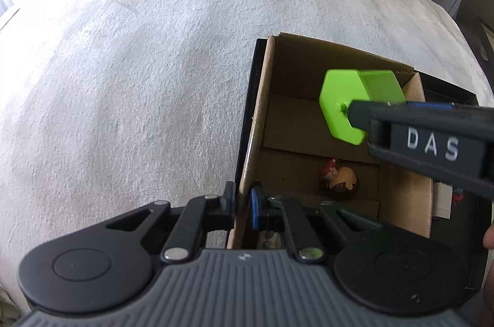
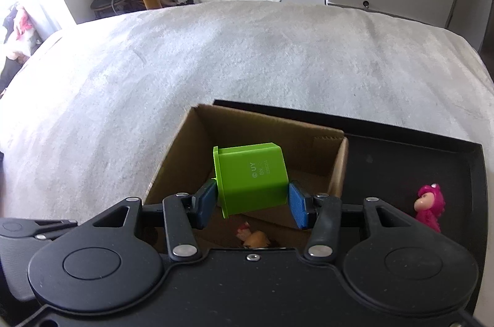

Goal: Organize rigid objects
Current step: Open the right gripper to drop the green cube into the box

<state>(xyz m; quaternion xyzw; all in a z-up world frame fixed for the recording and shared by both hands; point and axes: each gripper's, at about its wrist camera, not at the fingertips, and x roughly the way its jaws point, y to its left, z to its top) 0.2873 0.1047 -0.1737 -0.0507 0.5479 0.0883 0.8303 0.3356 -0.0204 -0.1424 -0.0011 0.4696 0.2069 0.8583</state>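
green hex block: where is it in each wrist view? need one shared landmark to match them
Left wrist: green hex block right of centre, above the open cardboard box, clamped in the right claw coming in from the right edge.
Right wrist: block centre, lower half, between the claw's blue pads, over the box.
Shared landmark: small orange figurine on the box floor.

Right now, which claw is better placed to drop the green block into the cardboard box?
Right. The right claw already holds the green block over the cardboard box; the left claw is clamped on the box wall.
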